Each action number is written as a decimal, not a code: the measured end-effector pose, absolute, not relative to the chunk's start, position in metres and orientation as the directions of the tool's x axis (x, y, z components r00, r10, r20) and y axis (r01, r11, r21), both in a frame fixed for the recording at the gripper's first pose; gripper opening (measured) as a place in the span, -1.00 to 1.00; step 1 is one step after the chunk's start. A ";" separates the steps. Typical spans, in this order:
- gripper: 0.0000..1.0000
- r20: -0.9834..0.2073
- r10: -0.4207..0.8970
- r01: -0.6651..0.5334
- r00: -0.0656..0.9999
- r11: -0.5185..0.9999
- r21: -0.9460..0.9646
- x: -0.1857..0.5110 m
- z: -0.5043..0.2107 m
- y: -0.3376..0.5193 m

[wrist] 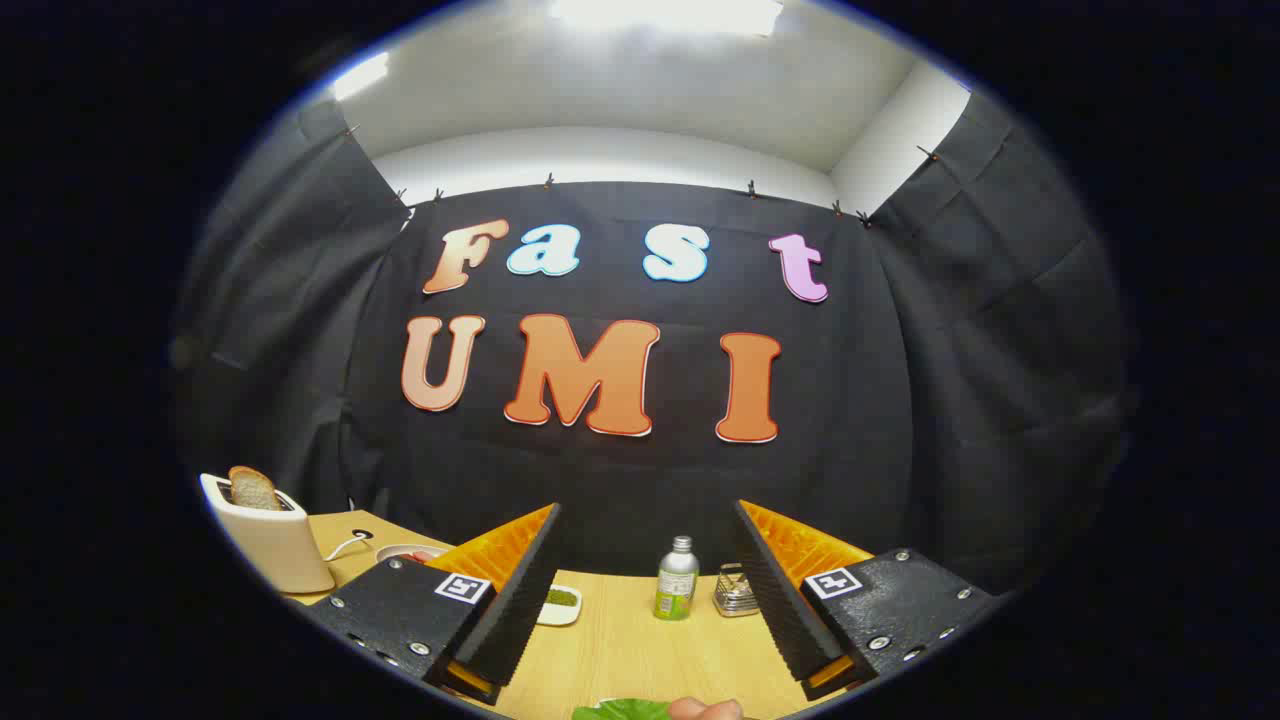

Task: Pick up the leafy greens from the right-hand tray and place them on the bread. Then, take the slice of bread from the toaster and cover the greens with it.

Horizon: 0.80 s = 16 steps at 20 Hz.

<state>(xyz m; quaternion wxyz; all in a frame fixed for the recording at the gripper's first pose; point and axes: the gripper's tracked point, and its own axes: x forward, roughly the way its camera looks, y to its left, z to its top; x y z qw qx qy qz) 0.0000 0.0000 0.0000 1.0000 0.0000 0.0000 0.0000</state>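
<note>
Item: my tongs [645, 590], released, fingers spread wide, nothing between them. Leafy greens [622, 710]: directly beneath and nearer than the fingertips, only a green edge visible; long axis cannot be told. Toaster [268, 535]: far to the left, bread slice [253, 489] standing in its slot. Surface: pale wooden table [625, 650]; a bottle [677, 579] and small dish [560, 604] beyond the fingers, before the black cloth wall.

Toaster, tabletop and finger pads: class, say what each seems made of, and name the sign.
Toaster: probably glossy cream plastic, smooth sheen. Tabletop: light wood or laminate, faint grain. Pads of the open gripper: black ridged rubber or foam, matte.
</note>
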 end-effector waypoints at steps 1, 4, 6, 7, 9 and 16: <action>0.96 0.000 -0.003 0.003 1.000 1.000 -0.006 0.000 0.001 0.002; 0.95 0.018 0.006 -0.006 1.000 1.000 -0.022 -0.001 0.009 0.012; 0.95 0.015 0.020 -0.020 1.000 1.000 -0.018 0.001 0.008 0.018; 0.95 0.009 0.026 -0.026 1.000 1.000 -0.010 0.001 0.006 0.021; 0.95 -0.003 0.035 -0.035 0.999 0.999 0.004 0.002 0.001 0.024; 0.95 -0.028 0.045 -0.045 0.999 0.999 0.015 0.005 -0.008 0.024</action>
